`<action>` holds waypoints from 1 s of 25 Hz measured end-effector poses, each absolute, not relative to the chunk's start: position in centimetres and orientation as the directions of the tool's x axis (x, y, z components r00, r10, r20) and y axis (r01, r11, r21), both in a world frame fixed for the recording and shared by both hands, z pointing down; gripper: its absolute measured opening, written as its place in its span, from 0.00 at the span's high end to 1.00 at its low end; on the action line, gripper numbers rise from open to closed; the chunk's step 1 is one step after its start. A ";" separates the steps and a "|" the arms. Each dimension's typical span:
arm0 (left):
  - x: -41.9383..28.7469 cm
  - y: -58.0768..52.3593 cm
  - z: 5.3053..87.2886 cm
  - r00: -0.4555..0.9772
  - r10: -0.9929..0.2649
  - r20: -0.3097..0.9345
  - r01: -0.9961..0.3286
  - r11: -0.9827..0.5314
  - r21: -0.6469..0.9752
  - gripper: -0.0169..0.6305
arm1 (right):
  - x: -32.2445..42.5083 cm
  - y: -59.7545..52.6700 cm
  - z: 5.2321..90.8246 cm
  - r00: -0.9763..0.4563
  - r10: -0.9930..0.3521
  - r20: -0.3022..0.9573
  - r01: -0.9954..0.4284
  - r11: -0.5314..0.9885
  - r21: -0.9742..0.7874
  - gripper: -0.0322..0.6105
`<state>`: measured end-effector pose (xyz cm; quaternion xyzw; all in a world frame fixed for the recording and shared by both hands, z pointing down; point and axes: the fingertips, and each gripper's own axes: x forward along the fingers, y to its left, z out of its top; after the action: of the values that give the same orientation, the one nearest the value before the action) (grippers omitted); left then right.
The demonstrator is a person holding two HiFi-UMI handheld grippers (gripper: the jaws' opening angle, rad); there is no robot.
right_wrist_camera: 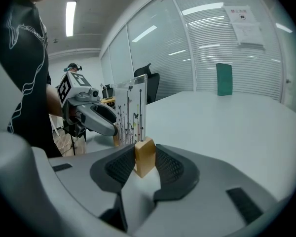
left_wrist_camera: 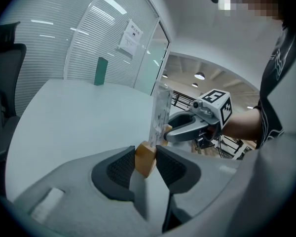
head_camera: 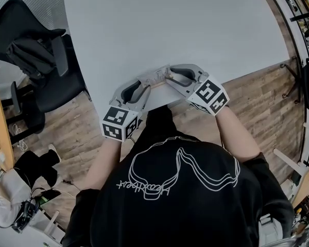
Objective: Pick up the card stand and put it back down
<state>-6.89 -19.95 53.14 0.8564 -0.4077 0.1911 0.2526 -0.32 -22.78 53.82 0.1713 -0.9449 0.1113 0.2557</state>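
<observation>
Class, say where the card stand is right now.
In the head view the card stand is at the near edge of the white table, between the left gripper and right gripper, each clamping one wooden end.

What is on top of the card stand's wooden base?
A clear panel with butterfly print stands upright on the wooden base. Its slot is covered by the left hand-held gripper and right hand-held gripper.

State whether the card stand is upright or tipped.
Upright: on the card stand, the clear panel rises vertically from the wooden base.
</observation>
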 end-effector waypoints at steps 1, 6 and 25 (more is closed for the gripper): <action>-6.9 -20.0 53.1 0.590 -0.604 0.536 -0.797 -0.540 0.269 0.76 | -0.3 -22.8 53.8 -0.809 -0.270 0.522 -0.384 0.915 -0.121 0.75; -7.1 -20.2 53.0 0.580 -0.612 0.538 -0.805 -0.533 0.262 0.76 | -0.4 -23.0 53.8 -0.807 -0.282 0.518 -0.398 0.908 -0.127 0.75; -7.8 -19.6 47.7 0.573 -0.659 0.487 -0.815 -0.523 0.251 0.78 | -0.7 -21.7 49.3 -0.809 -0.342 0.478 -0.470 0.864 -0.178 0.75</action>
<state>-7.75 -19.56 47.66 0.8562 -0.4305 0.1683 0.2309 -0.68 -21.68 49.28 0.2160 -0.9400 0.1456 0.2206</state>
